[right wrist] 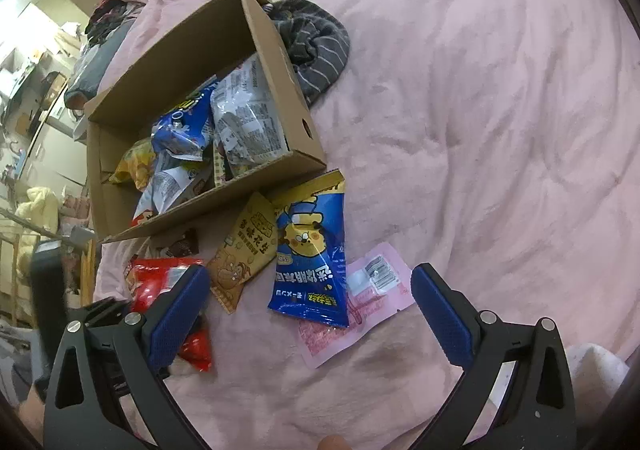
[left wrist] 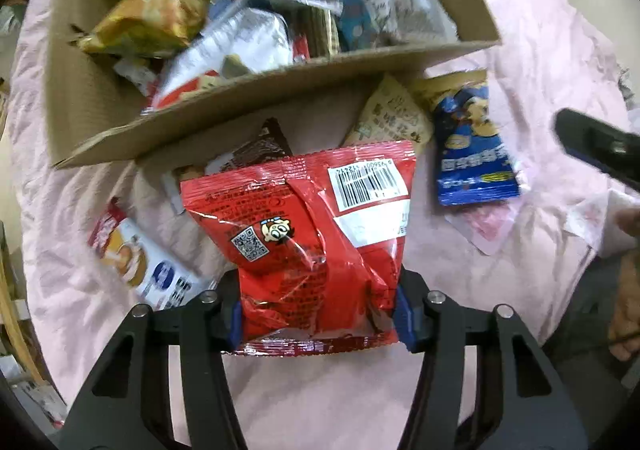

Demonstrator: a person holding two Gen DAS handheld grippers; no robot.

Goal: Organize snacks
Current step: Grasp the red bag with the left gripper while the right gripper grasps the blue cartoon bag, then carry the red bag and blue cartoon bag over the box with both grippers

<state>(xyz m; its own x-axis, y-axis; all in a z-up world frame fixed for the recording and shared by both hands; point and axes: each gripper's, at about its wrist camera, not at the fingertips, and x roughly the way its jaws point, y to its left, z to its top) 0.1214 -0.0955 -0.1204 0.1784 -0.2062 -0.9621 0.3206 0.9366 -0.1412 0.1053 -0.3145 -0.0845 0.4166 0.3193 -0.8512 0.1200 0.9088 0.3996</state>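
Observation:
A red snack bag point(left wrist: 304, 226) lies barcode side up on the pink quilt point(left wrist: 300, 390), just in front of an open cardboard box point(left wrist: 240, 105). My left gripper point(left wrist: 320, 324) is shut on the bag's crumpled lower end, a blue pad pressing on each side. In the right wrist view the red snack bag point(right wrist: 160, 278) shows at lower left, partly behind a finger. My right gripper point(right wrist: 310, 282) hangs open over the quilt with nothing touching its pads. Beyond it lie a blue bear bag point(right wrist: 310, 250) and a pink packet point(right wrist: 372, 290). The cardboard box point(right wrist: 200, 49) holds several snack bags.
A tan packet point(right wrist: 244, 250) and a small brown packet point(right wrist: 180, 246) lie against the box's near flap. A red and white pack point(left wrist: 136, 258) sits left of the red bag. A grey striped garment point(right wrist: 316, 45) lies behind the box. Room clutter lines the bed's left edge.

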